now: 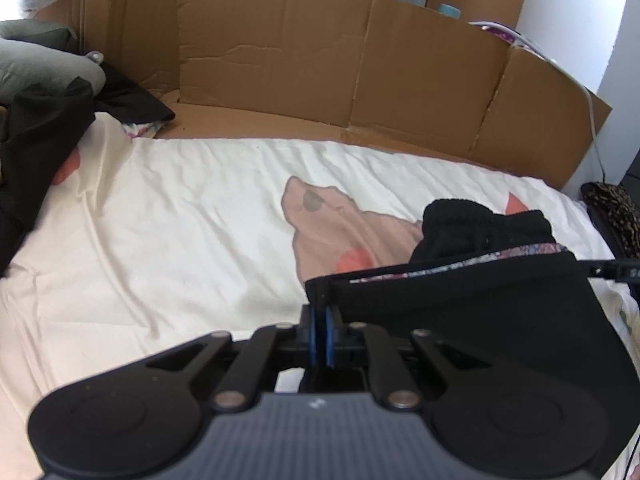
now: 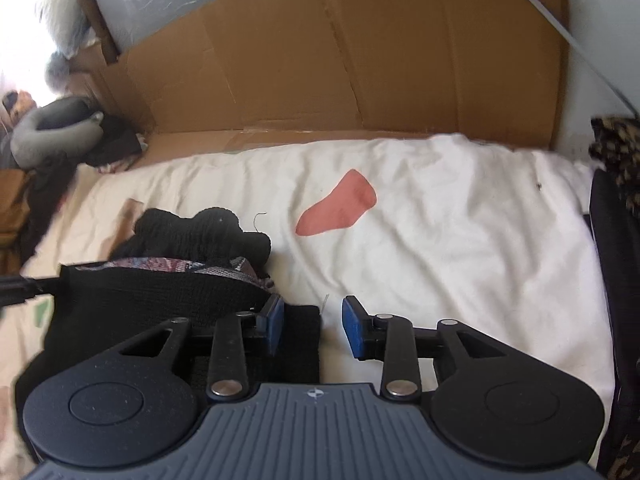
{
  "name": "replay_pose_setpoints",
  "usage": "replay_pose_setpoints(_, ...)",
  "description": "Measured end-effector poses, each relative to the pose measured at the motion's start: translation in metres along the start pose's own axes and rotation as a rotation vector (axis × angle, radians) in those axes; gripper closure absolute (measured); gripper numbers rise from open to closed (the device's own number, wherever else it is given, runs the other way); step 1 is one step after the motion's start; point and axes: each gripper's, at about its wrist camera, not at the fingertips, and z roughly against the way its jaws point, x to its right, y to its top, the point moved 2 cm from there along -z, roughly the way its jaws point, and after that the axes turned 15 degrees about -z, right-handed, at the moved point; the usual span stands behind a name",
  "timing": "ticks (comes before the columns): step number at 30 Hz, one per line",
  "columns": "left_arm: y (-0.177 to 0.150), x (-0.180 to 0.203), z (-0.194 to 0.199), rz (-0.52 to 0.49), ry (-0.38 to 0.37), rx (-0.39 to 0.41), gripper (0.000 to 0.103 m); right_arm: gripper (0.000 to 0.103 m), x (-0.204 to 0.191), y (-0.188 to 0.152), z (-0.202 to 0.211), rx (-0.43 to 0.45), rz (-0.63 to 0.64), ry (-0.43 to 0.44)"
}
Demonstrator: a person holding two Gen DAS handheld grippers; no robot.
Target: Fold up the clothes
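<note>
Black knit cloth — the garment (image 1: 460, 312) being folded — is lying at the near edge of the white bedsheet (image 1: 180, 220), at about four o'clock in the left wrist view and nine o'clock in the right; a patterned inner band is showing along its upper hem, and a bunched, ribbed part is humping up behind it. The left gripper (image 1: 321, 332) is pinching a corner of this garment, blue pads pressed together on the fabric. The right gripper (image 2: 312, 326) is standing with its jaws apart; a black corner of the cloth is lying between and under them, nearest the left pad, with neither pad clearly pressing on it.

The step in hand looks like setting down a fold — the right side being let go while the left is holding on. To do it well, the freed edge should be settling flat and square before the left lets go; dragging would be wrinkling the soft, creased sheet. Brown corrugated cardboard (image 2: 340, 60) is walling the bed at twelve o'clock; dark clothes (image 1: 36, 140) are heaping at nine o'clock.
</note>
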Motion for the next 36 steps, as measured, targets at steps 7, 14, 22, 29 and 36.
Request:
replay_pose_setpoints(7, -0.002, 0.001, 0.000, 0.003, -0.009, -0.006, 0.097, 0.066, 0.005, -0.008, -0.020, -0.095, -0.027, 0.010)
replay_pose_setpoints(14, -0.002, 0.003, -0.003, 0.002, -0.012, -0.015, 0.097, 0.065, -0.009, -0.010, -0.032, -0.139, 0.048, -0.004)
replay_pose_setpoints(22, -0.001, 0.006, -0.006, -0.002, -0.015, -0.022, 0.097, 0.067, -0.024, -0.014, -0.040, -0.172, 0.167, -0.018)
replay_pose_setpoints(29, 0.000, 0.004, -0.009, 0.005, -0.013, -0.035, 0.096, 0.094, -0.031, -0.015, -0.039, -0.177, 0.143, -0.015)
replay_pose_setpoints(36, -0.001, -0.001, -0.011, 0.027, -0.028, -0.042, 0.083, 0.096, -0.029, -0.010, -0.012, -0.086, 0.131, -0.056)
